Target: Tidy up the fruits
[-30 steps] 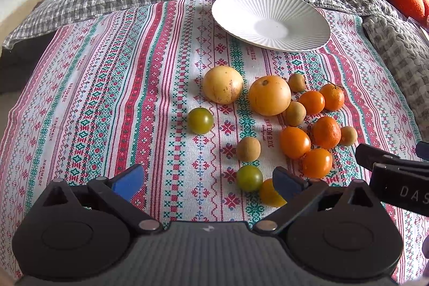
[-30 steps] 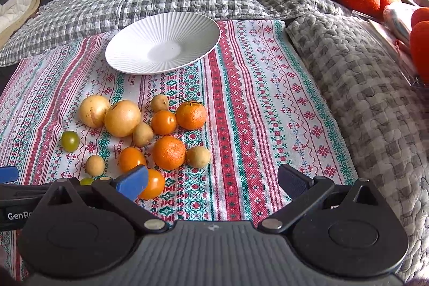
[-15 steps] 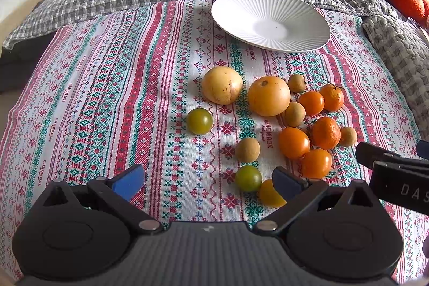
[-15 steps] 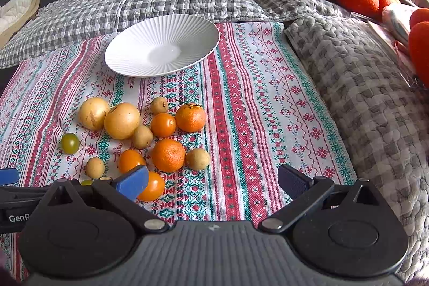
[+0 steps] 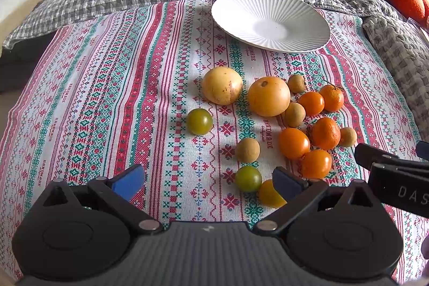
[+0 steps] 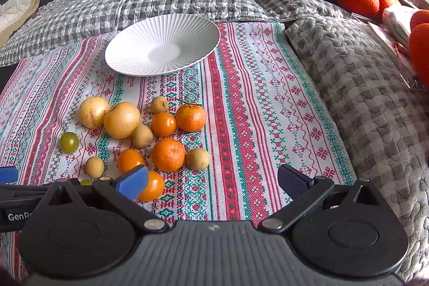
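Both my grippers, left gripper (image 5: pixel 206 182) and right gripper (image 6: pixel 213 178), wide open, empty. Nothing moved over last second. Fruits (image 5: pixel 269 96) still clustered mid-cloth, plate (image 5: pixel 270 20) bare at far edge. No pick started.

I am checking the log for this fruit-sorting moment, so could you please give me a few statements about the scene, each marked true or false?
1. The white plate holds no fruit. True.
2. The left gripper is shut on a tomato. False: its fingers are spread and hold nothing.
3. Two green tomatoes lie on the striped cloth. True.
4. The right gripper is shut. False: it is open and holds nothing.
5. The mandarin with a stem lies on the plate. False: it lies on the cloth.
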The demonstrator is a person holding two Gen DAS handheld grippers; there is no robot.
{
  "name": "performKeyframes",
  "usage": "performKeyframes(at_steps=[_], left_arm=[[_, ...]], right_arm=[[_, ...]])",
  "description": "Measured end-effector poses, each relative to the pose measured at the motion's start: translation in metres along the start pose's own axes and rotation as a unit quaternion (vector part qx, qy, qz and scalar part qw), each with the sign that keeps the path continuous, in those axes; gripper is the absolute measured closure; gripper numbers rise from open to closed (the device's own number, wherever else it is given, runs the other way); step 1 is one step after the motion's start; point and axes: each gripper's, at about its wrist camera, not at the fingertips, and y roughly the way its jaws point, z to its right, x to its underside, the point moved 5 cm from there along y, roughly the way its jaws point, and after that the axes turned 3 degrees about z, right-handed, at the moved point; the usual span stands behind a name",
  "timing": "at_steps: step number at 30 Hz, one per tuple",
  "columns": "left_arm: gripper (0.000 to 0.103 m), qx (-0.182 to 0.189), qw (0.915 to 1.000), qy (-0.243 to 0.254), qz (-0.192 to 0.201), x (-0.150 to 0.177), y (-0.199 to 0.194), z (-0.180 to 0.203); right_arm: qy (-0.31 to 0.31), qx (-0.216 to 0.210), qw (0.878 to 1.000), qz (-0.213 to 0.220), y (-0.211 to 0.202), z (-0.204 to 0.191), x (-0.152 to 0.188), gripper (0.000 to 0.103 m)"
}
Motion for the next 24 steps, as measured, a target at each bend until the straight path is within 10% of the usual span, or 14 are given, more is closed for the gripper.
performKeyframes(at_steps=[24], left_arm=[[0.008,0.007,0.9996,-0.021,0.019,-0.0051,0.0004,-0.0078]], right_arm=[[-0.006,-0.01,1.0,0.008,-0.0005,0.0,-0.0028,0.0]])
